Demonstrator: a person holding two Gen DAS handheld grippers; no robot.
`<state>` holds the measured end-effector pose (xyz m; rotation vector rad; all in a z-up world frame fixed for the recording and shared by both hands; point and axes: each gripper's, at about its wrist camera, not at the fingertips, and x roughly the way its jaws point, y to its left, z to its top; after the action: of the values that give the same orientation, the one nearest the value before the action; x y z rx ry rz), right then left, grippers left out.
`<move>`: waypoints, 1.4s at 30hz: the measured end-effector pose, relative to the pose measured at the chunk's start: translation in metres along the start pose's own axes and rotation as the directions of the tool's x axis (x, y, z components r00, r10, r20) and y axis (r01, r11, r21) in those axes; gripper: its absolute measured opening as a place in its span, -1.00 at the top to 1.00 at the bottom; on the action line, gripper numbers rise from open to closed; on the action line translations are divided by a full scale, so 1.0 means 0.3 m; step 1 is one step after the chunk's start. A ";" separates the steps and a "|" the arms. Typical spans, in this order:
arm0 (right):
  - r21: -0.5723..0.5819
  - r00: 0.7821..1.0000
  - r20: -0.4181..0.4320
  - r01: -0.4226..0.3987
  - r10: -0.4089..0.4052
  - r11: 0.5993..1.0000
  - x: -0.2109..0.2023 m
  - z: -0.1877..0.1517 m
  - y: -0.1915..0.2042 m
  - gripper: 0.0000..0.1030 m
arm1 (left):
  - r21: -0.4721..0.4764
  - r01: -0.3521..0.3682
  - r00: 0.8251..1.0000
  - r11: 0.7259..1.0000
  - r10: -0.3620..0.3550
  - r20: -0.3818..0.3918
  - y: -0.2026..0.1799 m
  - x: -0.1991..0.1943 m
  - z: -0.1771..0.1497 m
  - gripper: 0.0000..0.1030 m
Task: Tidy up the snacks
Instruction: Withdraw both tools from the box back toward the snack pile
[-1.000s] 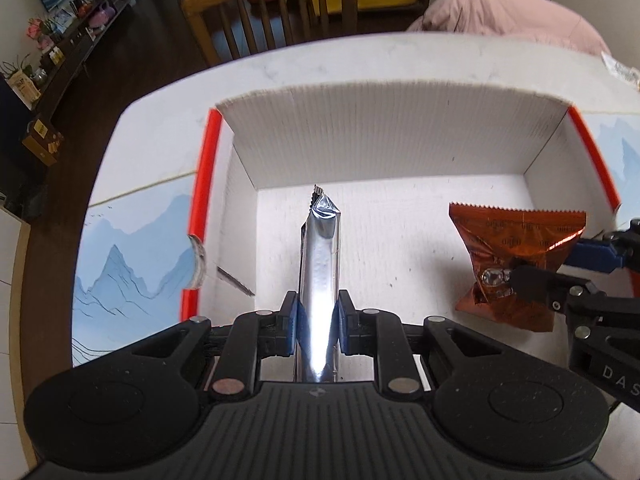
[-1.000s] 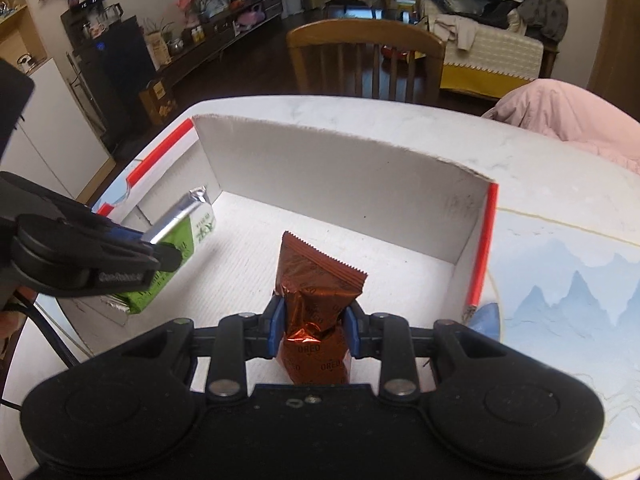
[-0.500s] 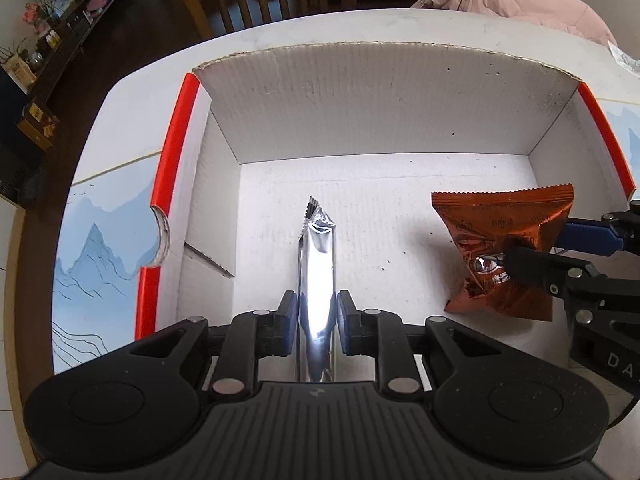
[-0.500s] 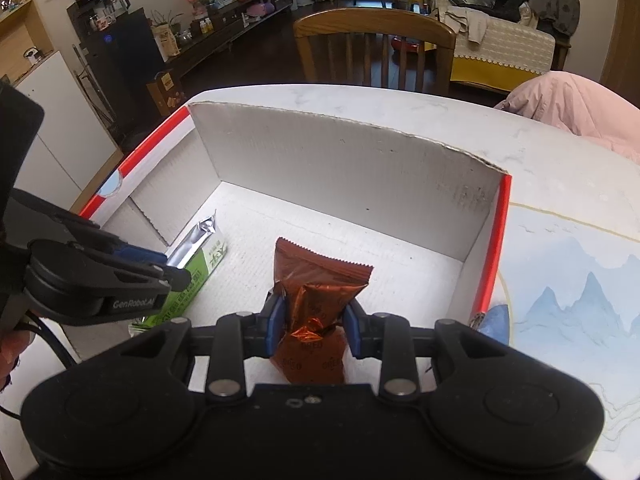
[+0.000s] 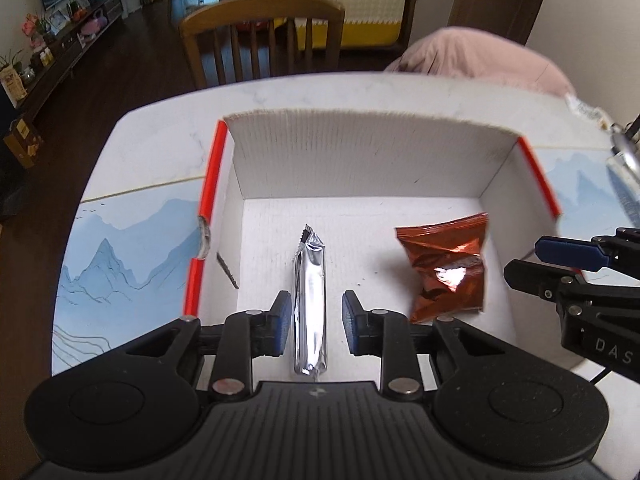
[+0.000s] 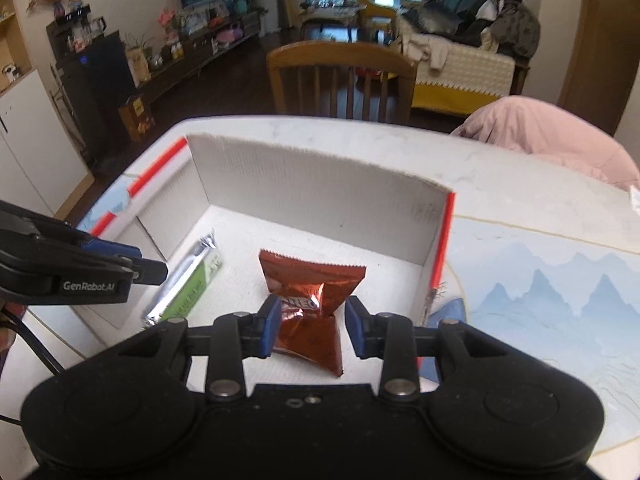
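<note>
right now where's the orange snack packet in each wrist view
Left wrist view: the orange snack packet lies on the box floor, right of centre, beside the silver bar.
Right wrist view: the packet is at bottom centre, between the right gripper's open jaws.
Shared landmark: the white box's back wall, with the wooden chair behind it.

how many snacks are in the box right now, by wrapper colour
silver bar wrapper: 1
orange-brown foil packet: 1
total in the white box: 2
</note>
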<state>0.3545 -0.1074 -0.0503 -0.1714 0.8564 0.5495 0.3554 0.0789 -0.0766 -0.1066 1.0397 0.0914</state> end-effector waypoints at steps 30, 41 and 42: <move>0.173 0.950 0.285 0.078 -0.126 0.982 -0.496 -0.330 0.226 -1.00 | 0.047 0.143 0.945 0.989 -0.151 0.290 0.120 -0.556 -0.480 -0.59; 0.064 0.985 0.141 0.090 -0.098 0.994 -0.422 -0.530 0.354 -1.00 | 0.034 0.136 0.970 0.990 -0.140 0.197 0.159 -0.503 -0.650 -0.63; 0.048 0.988 0.129 0.084 -0.090 0.995 -0.405 -0.540 0.362 -1.00 | 0.036 0.138 0.973 0.990 -0.142 0.183 0.158 -0.490 -0.659 -0.63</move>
<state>0.1252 -0.1207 -0.0561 -0.1315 0.7285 0.4553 0.1064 0.0962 -0.0511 -0.1473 0.8445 -0.0384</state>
